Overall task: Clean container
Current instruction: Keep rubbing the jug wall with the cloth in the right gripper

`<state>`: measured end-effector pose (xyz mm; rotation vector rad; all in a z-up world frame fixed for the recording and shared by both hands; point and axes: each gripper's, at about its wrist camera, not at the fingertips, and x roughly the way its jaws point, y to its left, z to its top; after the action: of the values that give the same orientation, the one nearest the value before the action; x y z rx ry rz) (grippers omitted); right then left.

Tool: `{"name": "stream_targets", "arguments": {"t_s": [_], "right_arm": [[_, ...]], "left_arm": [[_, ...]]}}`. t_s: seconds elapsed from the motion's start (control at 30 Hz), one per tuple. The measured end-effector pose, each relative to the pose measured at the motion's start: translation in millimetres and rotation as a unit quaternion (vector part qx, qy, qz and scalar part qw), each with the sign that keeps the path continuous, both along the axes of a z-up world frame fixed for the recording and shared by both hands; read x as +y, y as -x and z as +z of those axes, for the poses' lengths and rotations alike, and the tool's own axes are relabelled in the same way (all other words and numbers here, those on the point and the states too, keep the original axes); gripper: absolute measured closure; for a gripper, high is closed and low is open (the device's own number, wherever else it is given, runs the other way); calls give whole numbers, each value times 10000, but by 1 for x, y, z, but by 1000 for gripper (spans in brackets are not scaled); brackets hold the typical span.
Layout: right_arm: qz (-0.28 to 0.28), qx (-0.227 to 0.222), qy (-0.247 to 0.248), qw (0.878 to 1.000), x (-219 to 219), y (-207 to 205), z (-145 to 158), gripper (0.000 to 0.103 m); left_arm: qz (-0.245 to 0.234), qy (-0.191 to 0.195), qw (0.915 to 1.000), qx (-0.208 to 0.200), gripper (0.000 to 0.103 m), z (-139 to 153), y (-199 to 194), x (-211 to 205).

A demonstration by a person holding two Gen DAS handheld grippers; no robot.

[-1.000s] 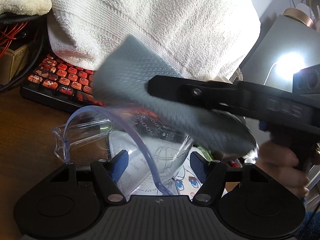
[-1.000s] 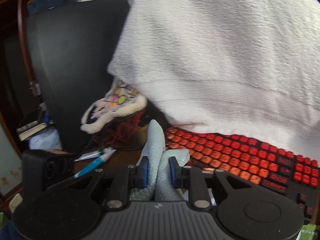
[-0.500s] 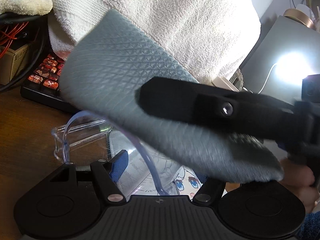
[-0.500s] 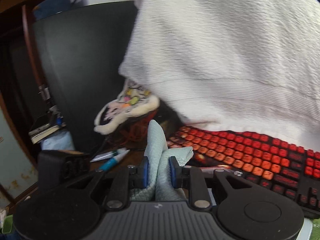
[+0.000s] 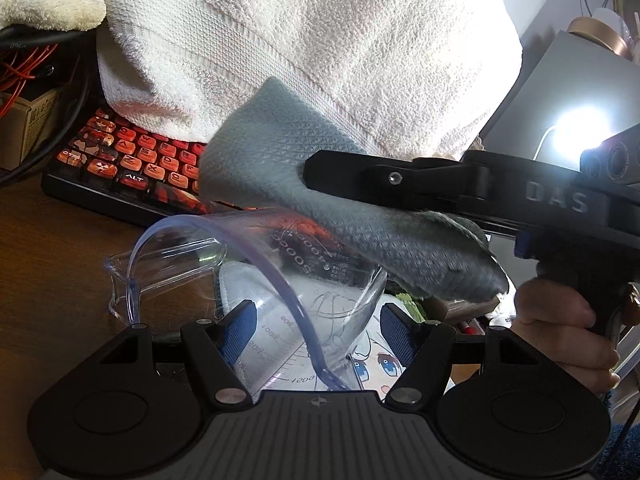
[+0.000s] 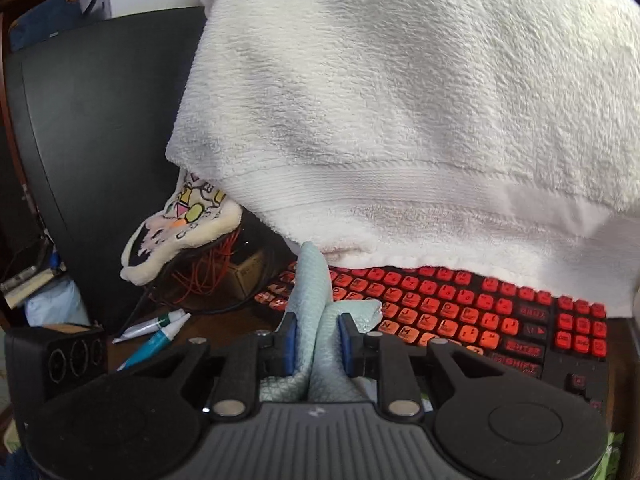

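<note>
Your left gripper (image 5: 318, 330) held the clear measuring container (image 5: 256, 280) by its base, the blue pads pressed against its sides, so that it lay tipped with its open mouth and spout pointing away from you, above the near part of the wooden desk (image 5: 48, 248). Your right gripper (image 6: 318, 338) had its jaws pinched tight on a folded grey-blue cloth (image 6: 316, 300). In the left wrist view that cloth (image 5: 280, 168) hung over the far right rim of the container, touching it or just above it; I could not tell which. Your right hand (image 5: 568, 332) gripped the handle at the right edge of that view. A red-keyed keyboard (image 6: 460, 312) lay along the back of the desk, its far edge under a draped white towel (image 6: 400, 120). Two pens (image 6: 156, 334) lay near the desk's left edge.
</note>
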<state>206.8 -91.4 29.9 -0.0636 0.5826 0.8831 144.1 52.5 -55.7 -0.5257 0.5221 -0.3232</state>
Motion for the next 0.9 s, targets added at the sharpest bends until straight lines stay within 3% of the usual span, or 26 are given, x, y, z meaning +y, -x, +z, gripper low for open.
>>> {"name": "stream_targets", "arguments": {"t_s": [0.37,0.5,0.67,0.77,0.9], "right_arm": [[1196,201,-259,9923,9,29,2,83],[1013,85,-174,9947,9,27,3,83],[372,-287,95,9989,6,16,2,82],[168,-260,113,9995,3,6,2,82],[304,-28,-25,9995,0,2,1,82]], "left_arm": [[17,-26,10000,-8,35,2,-5,-6],[15,-17,10000,-2,35,2,-5,-6],[23,-21,10000,-1,35,2,-4,-6],[22,-12,10000,-2,35,2,-4,-6],[18,11,10000,-2,35,1,-3,-5]]}}
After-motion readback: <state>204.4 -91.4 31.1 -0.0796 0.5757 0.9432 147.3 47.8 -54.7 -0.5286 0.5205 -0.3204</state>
